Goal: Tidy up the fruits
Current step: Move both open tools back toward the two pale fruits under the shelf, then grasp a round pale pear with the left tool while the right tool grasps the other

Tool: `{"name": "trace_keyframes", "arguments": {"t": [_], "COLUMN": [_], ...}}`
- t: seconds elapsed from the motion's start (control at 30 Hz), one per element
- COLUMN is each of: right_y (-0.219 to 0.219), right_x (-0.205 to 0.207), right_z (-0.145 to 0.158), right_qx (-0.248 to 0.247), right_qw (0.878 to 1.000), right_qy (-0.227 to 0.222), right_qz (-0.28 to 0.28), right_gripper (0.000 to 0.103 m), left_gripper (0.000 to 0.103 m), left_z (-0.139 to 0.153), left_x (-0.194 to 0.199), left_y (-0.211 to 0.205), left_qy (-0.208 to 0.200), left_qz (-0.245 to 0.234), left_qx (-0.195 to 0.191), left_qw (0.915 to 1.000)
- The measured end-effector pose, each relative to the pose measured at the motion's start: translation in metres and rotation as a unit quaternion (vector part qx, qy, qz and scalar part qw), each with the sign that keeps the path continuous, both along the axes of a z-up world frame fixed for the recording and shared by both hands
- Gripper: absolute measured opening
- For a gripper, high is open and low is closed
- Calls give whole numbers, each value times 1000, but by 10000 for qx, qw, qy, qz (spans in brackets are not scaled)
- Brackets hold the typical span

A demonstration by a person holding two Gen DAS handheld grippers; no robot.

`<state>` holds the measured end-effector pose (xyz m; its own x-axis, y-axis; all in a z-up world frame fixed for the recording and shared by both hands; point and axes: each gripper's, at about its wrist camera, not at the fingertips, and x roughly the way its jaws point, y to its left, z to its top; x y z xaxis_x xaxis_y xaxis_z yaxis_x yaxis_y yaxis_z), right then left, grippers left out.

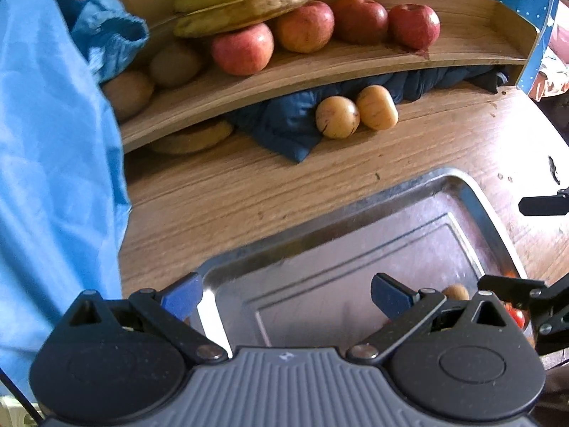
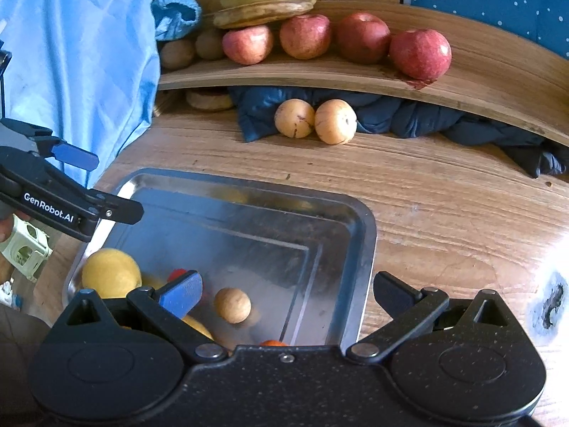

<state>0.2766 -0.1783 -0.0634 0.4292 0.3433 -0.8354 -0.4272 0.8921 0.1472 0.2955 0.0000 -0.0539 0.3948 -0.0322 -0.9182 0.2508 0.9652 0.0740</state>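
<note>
My left tongs (image 1: 286, 293) are hanging apart, empty, over the steel tray (image 1: 355, 199) | my right tongs (image 2: 288, 293) are gaping above a small brown fruit (image 2: 232, 305) | 4 apples (image 2: 419, 53) are sitting on the wooden shelf (image 2: 320, 71).

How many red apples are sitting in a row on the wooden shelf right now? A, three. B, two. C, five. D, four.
D: four red apples stand side by side on the wooden shelf, to the right of and partly under the bananas; the left wrist view shows the same four.
</note>
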Motion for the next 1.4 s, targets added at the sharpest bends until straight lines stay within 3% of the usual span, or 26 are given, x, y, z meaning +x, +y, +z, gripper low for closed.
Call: {"name": "trace_keyframes", "arguments": {"t": [0.23, 0.57, 0.93, 1.4], "right_y": [-1, -2, 17, 39], "right_x": [17, 45, 87, 120], "right_z": [-4, -9, -15, -30], "right_qx": [5, -267, -701, -1273], "right_qw": [9998, 9981, 9951, 9855], "right_qy": [-12, -241, -609, -1106], "right_qz": [-196, -504, -338, 170], "right_gripper": [102, 102, 102, 102], "left_gripper": [102, 102, 102, 102], "left_z": [-1, -14, -28, -42], "left_x": [29, 79, 119, 139], "left_y": [-7, -15, -23, -18], "left_qy": [-110, -264, -269, -83], "left_qz": [-95, 234, 598, 843], "left_qx": [-171, -508, -835, -1262], "left_qw": [9997, 9981, 9944, 9884]}}
